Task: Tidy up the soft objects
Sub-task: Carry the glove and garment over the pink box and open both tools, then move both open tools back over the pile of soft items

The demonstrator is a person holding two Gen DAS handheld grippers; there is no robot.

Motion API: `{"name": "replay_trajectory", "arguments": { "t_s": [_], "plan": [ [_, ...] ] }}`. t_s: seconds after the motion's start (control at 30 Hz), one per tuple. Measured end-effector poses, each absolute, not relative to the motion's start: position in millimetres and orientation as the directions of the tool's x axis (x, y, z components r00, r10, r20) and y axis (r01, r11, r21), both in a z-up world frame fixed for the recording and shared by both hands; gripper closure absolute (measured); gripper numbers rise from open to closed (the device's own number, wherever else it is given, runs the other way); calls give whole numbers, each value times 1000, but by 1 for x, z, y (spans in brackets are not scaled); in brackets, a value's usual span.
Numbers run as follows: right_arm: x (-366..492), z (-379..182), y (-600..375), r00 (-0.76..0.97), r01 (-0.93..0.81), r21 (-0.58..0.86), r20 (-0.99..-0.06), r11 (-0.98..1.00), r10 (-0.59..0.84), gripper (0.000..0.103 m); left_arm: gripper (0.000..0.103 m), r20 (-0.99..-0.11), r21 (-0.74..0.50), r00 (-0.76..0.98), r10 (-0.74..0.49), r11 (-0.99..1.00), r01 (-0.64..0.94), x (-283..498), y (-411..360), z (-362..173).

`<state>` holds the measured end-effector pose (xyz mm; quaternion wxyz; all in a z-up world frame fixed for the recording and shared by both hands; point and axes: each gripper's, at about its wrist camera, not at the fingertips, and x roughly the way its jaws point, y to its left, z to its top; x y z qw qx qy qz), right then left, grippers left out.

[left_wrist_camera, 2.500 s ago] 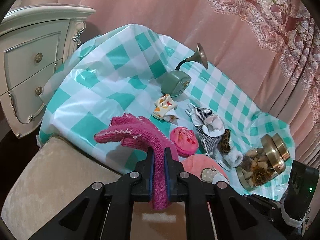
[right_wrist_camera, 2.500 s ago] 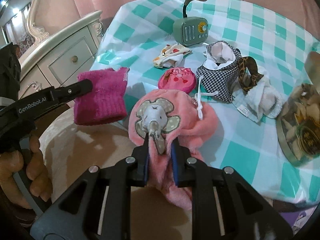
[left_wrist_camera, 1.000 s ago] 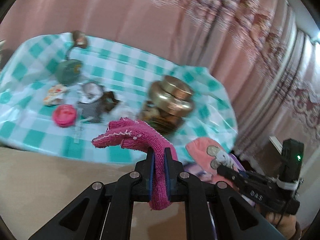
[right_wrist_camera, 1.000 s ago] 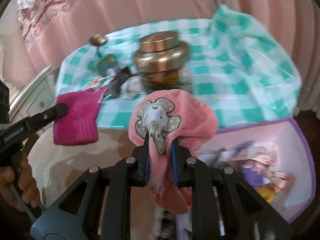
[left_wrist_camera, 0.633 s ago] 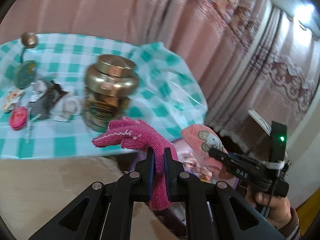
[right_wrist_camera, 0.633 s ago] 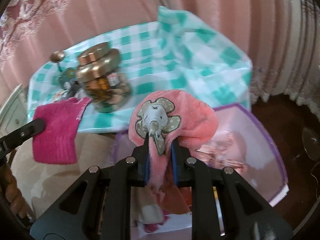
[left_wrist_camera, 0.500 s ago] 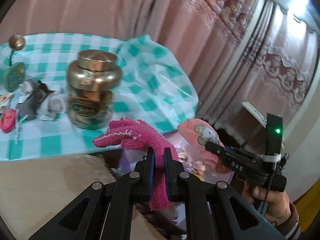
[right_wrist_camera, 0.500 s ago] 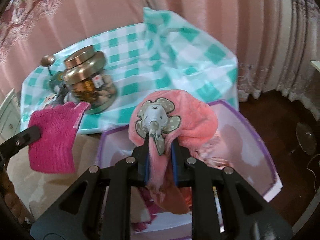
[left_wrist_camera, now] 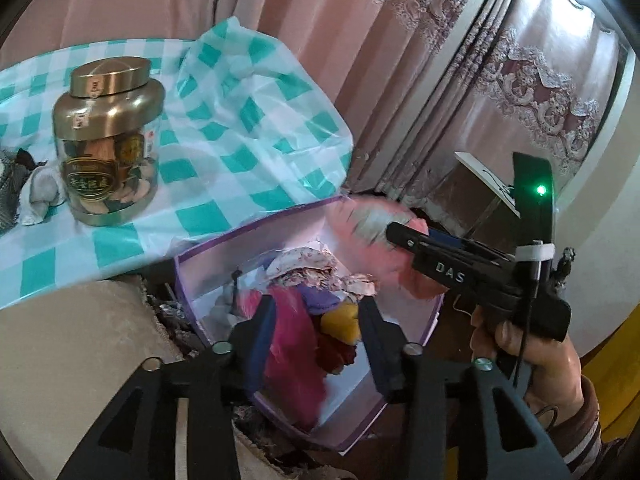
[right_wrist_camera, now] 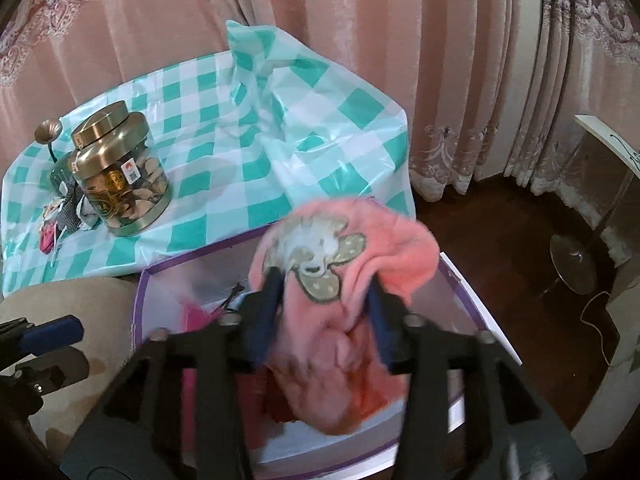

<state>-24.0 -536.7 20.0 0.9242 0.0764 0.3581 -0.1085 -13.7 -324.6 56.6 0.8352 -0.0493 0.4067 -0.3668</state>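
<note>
Right wrist view: right tongs (right_wrist_camera: 324,304) opening, fluffy pink elephant hat (right_wrist_camera: 344,280) slipping loose over purple-edged fabric bin (right_wrist_camera: 472,300); left tongs (left_wrist_camera: 316,320) opening too, releasing magenta knitted glove (left_wrist_camera: 292,344) into it.

black 2-finger tool (left_wrist_camera: 316,320) with blue pads, silver screws, "das" lettering, striped sleeve cuff (left_wrist_camera: 580,436).

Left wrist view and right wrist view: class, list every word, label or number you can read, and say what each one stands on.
"DAS": white letters on the side of the right tool.
Gold jar: dark front label, gold characters, too blurred to read.
Jar's lid: small white stickers, unreadable.
Jar's side sticker: red mark and barcode, too small to read.
</note>
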Motion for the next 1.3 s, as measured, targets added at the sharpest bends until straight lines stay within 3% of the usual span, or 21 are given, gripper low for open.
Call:
{"name": "replay_trajectory", "arguments": {
  "t_s": [0.3,0.53,0.77,1.3],
  "plan": [
    [-25,30,-527,737,247,21,-654,969,-173,42,47,-664,-338,472,-579,796,502,-4,-301,59],
    [-25,38,-506,764,175,24,-634,984,-120,40,31,-678,-148,608,-413,887,437,-6,-272,67],
    [-18,42,-453,781,36,-9,-623,999,-34,40,30,-635,-69,685,-357,909,410,-4,-232,73],
    [12,32,-319,713,-283,19,-665,959,223,37,30,-659,-108,731,-177,984,141,32,-77,61]
  ]
}}
